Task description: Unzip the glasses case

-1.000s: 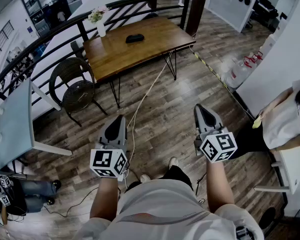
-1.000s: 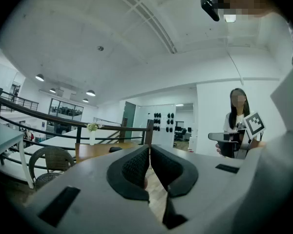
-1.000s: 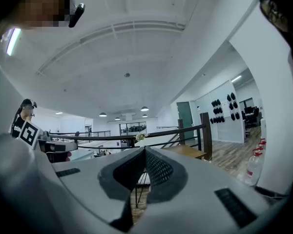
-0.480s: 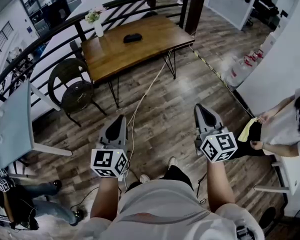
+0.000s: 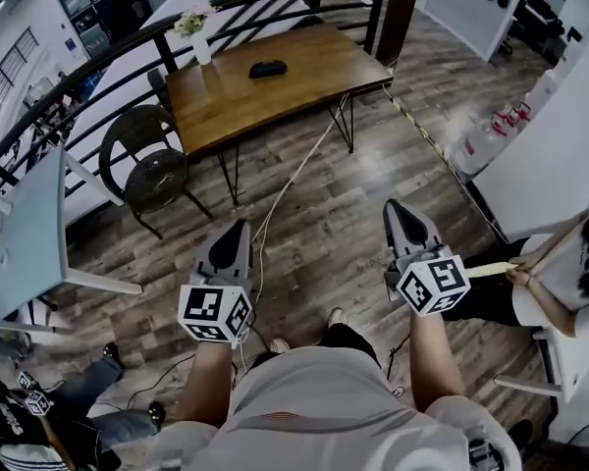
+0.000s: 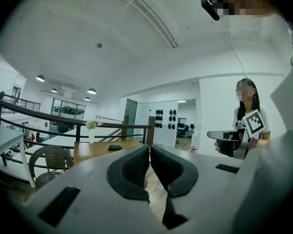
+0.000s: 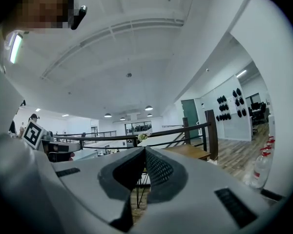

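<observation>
Head view, left gripper (image 5: 240, 229) and right gripper (image 5: 394, 209) held level over open plank floor (image 5: 324, 214), square-marker cubes (image 5: 214, 312) nearest the person, glasses case (image 5: 267, 69) lay well ahead on wooden table (image 5: 314, 72) beside black railing (image 5: 128, 47), left gripper view, jaws pressed together, nothing between, right gripper view, jaws likewise together, empty.

surface: wooden table (image 5: 309, 81) | on it: dark glasses case (image 5: 267, 69); flower vase (image 5: 202, 49)

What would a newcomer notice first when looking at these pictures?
First the left tool and the right tool, both shut and empty, held out over the plank floor low in the head view. Ahead stands a wooden table, bearing a small dark case and a vase of flowers at its far left corner.
</observation>
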`<state>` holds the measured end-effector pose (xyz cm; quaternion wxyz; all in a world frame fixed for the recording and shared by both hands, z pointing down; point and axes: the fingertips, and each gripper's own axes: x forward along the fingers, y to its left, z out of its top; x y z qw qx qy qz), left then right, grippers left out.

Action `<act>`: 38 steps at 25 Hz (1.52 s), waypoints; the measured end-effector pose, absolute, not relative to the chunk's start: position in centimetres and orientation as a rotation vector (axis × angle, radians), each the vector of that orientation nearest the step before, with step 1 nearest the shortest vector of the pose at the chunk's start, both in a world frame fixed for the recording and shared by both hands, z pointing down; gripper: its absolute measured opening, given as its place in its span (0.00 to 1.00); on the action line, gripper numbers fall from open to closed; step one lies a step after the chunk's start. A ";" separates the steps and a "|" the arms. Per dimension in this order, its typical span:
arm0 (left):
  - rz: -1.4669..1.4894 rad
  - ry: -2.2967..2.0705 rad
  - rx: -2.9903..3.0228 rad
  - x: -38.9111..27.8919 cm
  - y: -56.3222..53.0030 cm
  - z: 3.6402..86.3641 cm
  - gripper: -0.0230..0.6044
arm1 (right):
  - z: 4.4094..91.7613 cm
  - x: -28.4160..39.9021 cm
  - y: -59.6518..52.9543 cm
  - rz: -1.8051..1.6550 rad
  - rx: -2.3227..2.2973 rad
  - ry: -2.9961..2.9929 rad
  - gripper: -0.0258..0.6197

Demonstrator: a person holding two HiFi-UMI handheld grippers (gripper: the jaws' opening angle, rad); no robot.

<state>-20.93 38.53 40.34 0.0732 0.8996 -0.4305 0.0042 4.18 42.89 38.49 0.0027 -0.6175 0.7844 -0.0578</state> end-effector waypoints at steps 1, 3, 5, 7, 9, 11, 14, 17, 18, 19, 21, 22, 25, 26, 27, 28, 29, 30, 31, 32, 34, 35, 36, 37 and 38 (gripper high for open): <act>0.016 -1.301 2.695 -20.4 38.3 40.3 0.07 | 38.6 4.8 42.5 -0.189 -1.927 2.471 0.12; 0.023 -1.320 2.685 -19.2 37.9 40.2 0.07 | 38.7 6.2 41.6 -0.201 -1.911 2.492 0.12; 0.027 -1.339 2.676 -17.9 37.2 39.9 0.07 | 38.6 7.7 40.5 -0.211 -1.897 2.505 0.12; 0.025 -1.356 2.669 -16.3 36.6 39.6 0.07 | 38.6 9.3 39.3 -0.221 -1.877 2.517 0.12; 0.014 -1.368 2.662 -14.4 36.1 39.3 0.07 | 38.6 10.9 38.4 -0.227 -1.854 2.535 0.12; -0.002 -1.380 2.653 -12.6 35.7 39.0 0.07 | 38.5 12.4 37.5 -0.226 -1.830 2.556 0.12; -0.014 -1.398 2.642 -10.6 34.7 38.9 0.07 | 38.7 14.1 35.9 -0.226 -1.801 2.581 0.12; -0.009 -1.408 2.633 -9.1 33.7 39.1 0.07 | 39.1 15.4 35.0 -0.230 -1.784 2.603 0.12; -0.009 -1.407 2.633 -8.6 33.3 39.0 0.07 | 39.2 15.9 34.8 -0.233 -1.784 2.606 0.12; -0.010 -1.403 2.634 -8.1 32.8 39.0 0.07 | 39.2 16.5 34.4 -0.238 -1.786 2.604 0.12; -0.007 -1.387 2.645 -6.9 31.9 38.9 0.07 | 39.3 17.5 33.6 -0.247 -1.792 2.593 0.12; -0.002 -1.378 2.652 -6.4 31.5 38.9 0.07 | 39.3 17.8 33.3 -0.248 -1.793 2.589 0.12; -0.001 -1.351 2.660 -5.3 30.1 39.2 0.07 | 39.4 18.5 32.3 -0.248 -1.805 2.584 0.12; -0.002 -1.343 2.661 -5.0 29.6 39.4 0.07 | 39.5 18.7 31.8 -0.248 -1.811 2.583 0.12; -0.001 -1.337 2.661 -4.8 28.9 39.6 0.07 | 39.6 18.9 31.3 -0.248 -1.815 2.582 0.12; -0.001 -1.332 2.660 -4.7 28.1 39.8 0.07 | 39.7 18.9 30.7 -0.249 -1.819 2.583 0.12; -0.002 -1.328 2.657 -4.7 27.2 39.9 0.07 | 39.9 18.9 30.0 -0.251 -1.823 2.585 0.12; -0.004 -1.324 2.654 -4.7 26.3 40.1 0.07 | 40.0 18.9 29.1 -0.254 -1.828 2.588 0.12; -0.006 -1.318 2.653 -4.8 25.2 40.2 0.07 | 40.1 18.8 28.2 -0.257 -1.835 2.590 0.12; -0.009 -1.312 2.653 -4.9 24.2 40.2 0.07 | 40.2 18.6 27.3 -0.259 -1.842 2.593 0.12; -0.010 -1.302 2.655 -5.3 21.7 40.2 0.07 | 40.2 18.1 24.9 -0.256 -1.856 2.598 0.12; -0.010 -1.298 2.655 -5.6 20.4 40.2 0.07 | 40.0 17.8 23.6 -0.255 -1.863 2.598 0.12; -0.009 -1.293 2.654 -6.0 18.9 40.1 0.07 | 39.9 17.5 22.1 -0.257 -1.869 2.597 0.12; -0.007 -1.287 2.654 -6.3 17.5 40.1 0.07 | 39.8 17.2 20.7 -0.261 -1.874 2.594 0.12; -0.006 -1.281 2.656 -6.6 16.3 40.0 0.07 | 39.8 16.9 19.4 -0.261 -1.878 2.593 0.12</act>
